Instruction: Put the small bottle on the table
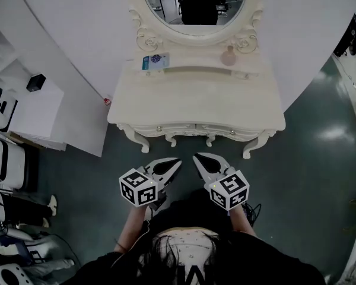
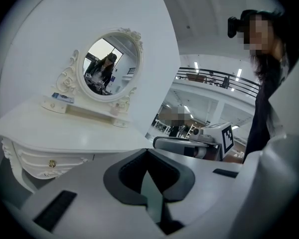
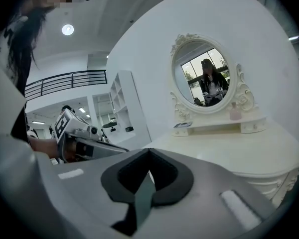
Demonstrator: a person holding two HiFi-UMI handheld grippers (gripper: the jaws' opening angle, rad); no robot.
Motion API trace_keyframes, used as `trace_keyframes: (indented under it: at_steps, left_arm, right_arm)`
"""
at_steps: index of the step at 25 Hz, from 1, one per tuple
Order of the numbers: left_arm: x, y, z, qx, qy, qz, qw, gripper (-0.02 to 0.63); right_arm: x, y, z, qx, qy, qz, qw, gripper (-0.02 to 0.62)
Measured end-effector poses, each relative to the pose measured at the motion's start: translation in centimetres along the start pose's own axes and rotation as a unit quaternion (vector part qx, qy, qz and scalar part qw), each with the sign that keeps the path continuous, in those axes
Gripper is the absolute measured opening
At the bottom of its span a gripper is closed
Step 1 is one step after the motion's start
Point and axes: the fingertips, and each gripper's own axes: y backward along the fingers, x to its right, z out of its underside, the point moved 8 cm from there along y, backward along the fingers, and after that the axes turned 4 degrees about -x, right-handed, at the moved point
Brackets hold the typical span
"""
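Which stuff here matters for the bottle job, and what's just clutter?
Job: small pink bottle; white carved dressing table; left tongs and right tongs, both shut, empty.
Lying about: blue-and-white flat packet; oval white-framed mirror; small black box.

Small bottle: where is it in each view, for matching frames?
Head view: small bottle on the shelf, right of the oval mirror.
Left gripper view: too small to tell.
Right gripper view: small bottle on the shelf, at the oval mirror's lower right.
Shared landmark: oval mirror.
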Motion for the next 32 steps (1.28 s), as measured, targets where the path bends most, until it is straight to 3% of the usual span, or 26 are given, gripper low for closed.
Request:
trace_keyframes:
  at_steps: [14,32]
  left_arm:
    - [-0.7,8.1,4.2,-0.004,-0.016,0.020,0.9997,0.000]
    - [-0.2,10.1,7.2,-0.005,-0.026,0.061,0.9978,0.001]
  right_arm:
    - [-8.9,-1.1,2.7,-0.001,-0.001,0.034,0.999,0.009]
    - [-13.2,0.1,5.3,-0.006,0.014,0.073,0.997,0.009]
